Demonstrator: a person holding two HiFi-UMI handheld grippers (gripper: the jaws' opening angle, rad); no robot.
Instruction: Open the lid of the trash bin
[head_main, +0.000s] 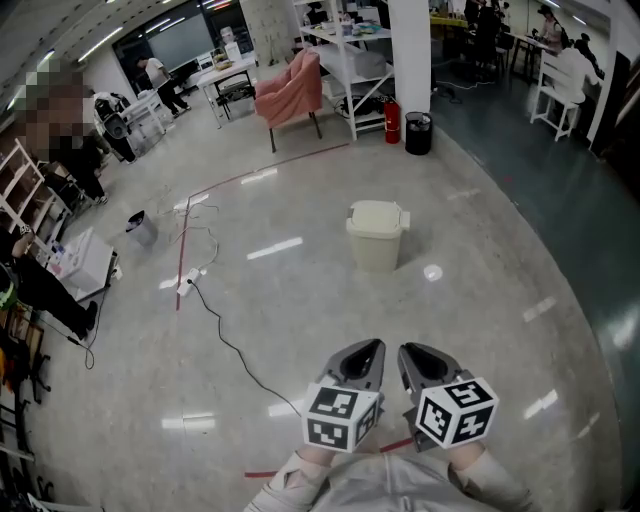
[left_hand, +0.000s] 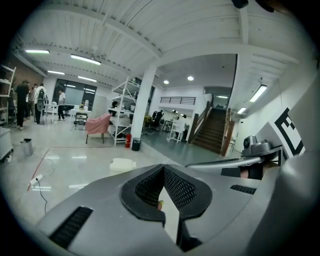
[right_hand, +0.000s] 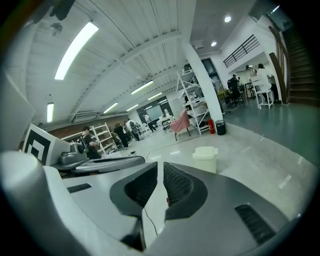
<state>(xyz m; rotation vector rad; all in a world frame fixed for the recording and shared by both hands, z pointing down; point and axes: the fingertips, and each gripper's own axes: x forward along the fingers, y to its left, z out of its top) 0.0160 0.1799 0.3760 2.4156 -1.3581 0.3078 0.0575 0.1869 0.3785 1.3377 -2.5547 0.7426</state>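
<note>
This is a large open workshop or lab hall with a polished concrete floor (head_main: 500, 300). White shelving racks (head_main: 345, 50) and worktables (head_main: 228, 85) fill the frame's top, with people at benches (head_main: 560, 90) at upper right.
</note>
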